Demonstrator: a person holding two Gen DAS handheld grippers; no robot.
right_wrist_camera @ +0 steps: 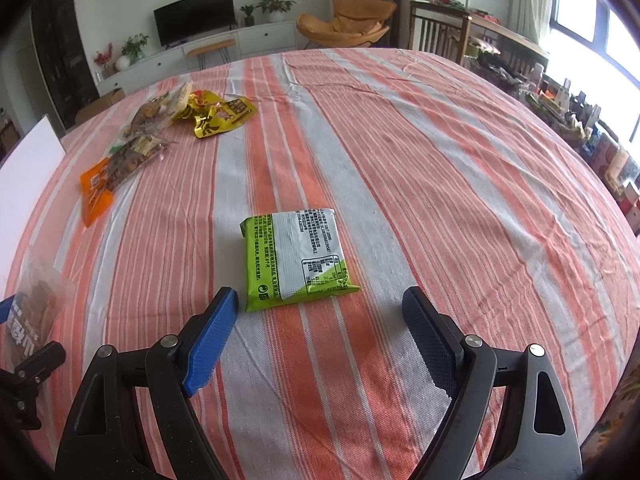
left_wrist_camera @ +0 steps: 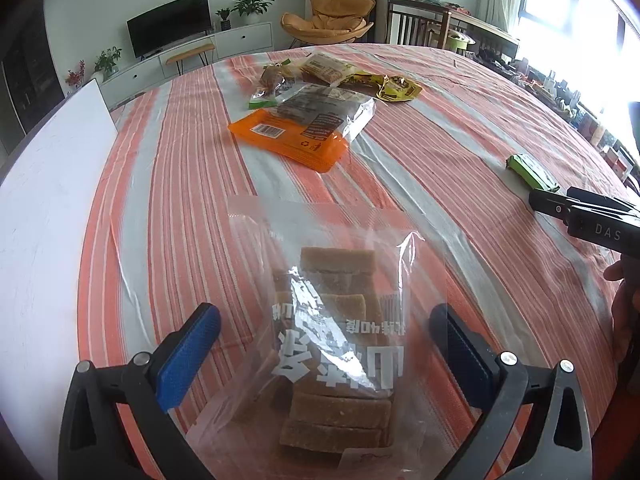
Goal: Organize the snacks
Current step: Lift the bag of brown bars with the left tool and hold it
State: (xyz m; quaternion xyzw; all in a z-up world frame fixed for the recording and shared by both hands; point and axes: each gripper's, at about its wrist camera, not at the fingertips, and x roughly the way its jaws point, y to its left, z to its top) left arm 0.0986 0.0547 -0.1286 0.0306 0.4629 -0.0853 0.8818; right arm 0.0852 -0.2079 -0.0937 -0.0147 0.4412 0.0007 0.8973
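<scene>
Two grippers, both spread wide: left gripper (left_wrist_camera: 324,344) straddling clear bag (left_wrist_camera: 336,344), lower edge cut off; right gripper (right_wrist_camera: 320,332) just short of green packet (right_wrist_camera: 296,258). Far pile (left_wrist_camera: 316,100) overlapped, labels illegible.

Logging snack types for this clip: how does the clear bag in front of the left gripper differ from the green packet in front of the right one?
The clear bag is see-through, showing brown slabs; the green packet is opaque green and white. The clear bag sits between the open fingers of the left gripper; the green packet lies just beyond the open right gripper, untouched. The clear bag carries large white characters, the green packet small black print. Both lie apart from the snack pile on the striped tablecloth.
</scene>
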